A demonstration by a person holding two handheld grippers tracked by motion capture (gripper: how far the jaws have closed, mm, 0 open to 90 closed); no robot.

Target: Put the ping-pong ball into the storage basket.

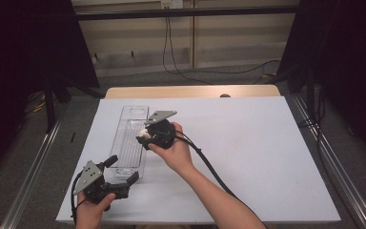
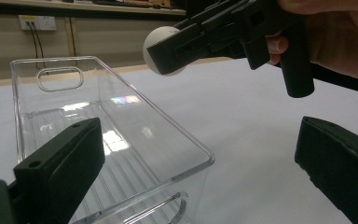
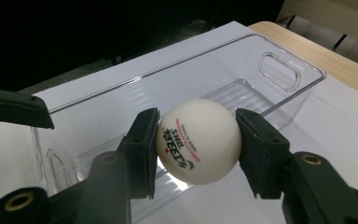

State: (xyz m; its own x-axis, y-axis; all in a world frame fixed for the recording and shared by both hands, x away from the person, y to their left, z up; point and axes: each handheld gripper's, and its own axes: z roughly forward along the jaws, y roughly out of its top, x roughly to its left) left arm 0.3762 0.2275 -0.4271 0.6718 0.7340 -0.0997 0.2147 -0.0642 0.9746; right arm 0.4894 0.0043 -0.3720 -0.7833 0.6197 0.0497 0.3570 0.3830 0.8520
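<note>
A white table-tennis ball [image 3: 198,142] with red and black print sits between the pads of my right gripper [image 3: 198,144], which is shut on it. That gripper [image 1: 142,133] hovers over the right rim of a long clear plastic bin [image 1: 131,138] on the white table. From the left gripper view the ball [image 2: 161,49] hangs above the bin [image 2: 116,135]. My left gripper [image 1: 124,169] rests at the bin's near end, jaws wide open, nothing between them; one finger [image 2: 60,168] stands in front of the bin's near wall.
The bin has oval handle cut-outs [image 3: 279,70] at its ends and nothing inside. White table top [image 1: 248,152] stretches to the right. Black cable [image 1: 209,167] trails from the right gripper. Metal rails [image 1: 333,162] run along both sides.
</note>
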